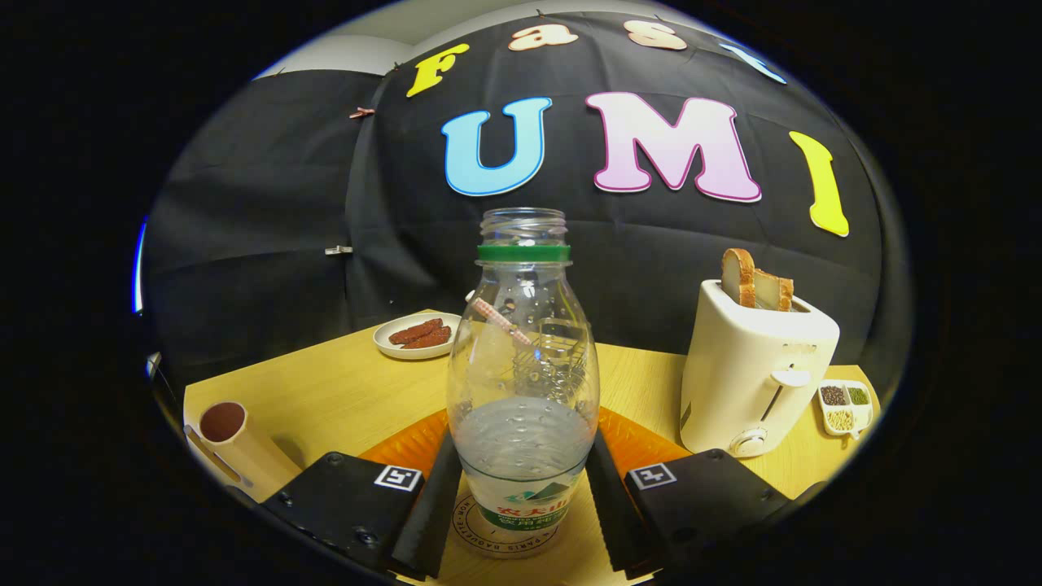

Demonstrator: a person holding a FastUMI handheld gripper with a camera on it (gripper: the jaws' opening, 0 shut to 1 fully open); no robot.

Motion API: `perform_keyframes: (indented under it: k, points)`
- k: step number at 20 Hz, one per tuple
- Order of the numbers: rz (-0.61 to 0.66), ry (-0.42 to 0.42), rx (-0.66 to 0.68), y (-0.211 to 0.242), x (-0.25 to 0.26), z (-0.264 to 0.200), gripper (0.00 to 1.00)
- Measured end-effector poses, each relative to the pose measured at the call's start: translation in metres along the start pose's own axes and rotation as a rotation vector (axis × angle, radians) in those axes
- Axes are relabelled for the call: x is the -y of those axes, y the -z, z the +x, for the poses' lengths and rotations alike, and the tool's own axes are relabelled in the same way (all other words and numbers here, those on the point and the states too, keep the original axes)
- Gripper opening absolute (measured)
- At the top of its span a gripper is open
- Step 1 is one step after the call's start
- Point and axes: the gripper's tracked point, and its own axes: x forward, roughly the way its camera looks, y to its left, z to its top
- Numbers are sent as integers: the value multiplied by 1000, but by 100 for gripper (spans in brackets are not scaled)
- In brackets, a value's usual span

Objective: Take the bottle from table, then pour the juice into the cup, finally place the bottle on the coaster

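Observation:
A clear plastic bottle (523, 366) with a green neck ring and no cap stands upright between my fingers. It is about a third full of clear liquid. Its base rests on a round printed coaster (496, 547), which lies on an orange mat (407, 443). My gripper (523, 439) is shut on the bottle's lower body, one finger touching each side. Through the bottle I see a clear glass cup (562, 350) standing just beyond it, with a pink checked straw-like stick (501, 319) beside it.
A white toaster (753, 374) with bread slices (753, 281) stands right of the bottle. A small dish of seeds (845, 404) sits past it. A white plate of reddish pieces (419, 335) is at the back of the wooden table (342, 391); a tan tube (236, 443) leans at the left.

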Motion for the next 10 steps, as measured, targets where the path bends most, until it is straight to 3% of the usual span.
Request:
perform_keyframes:
  k: [10]
  points:
    - [-46,5,-17,7,-8,-7,80]
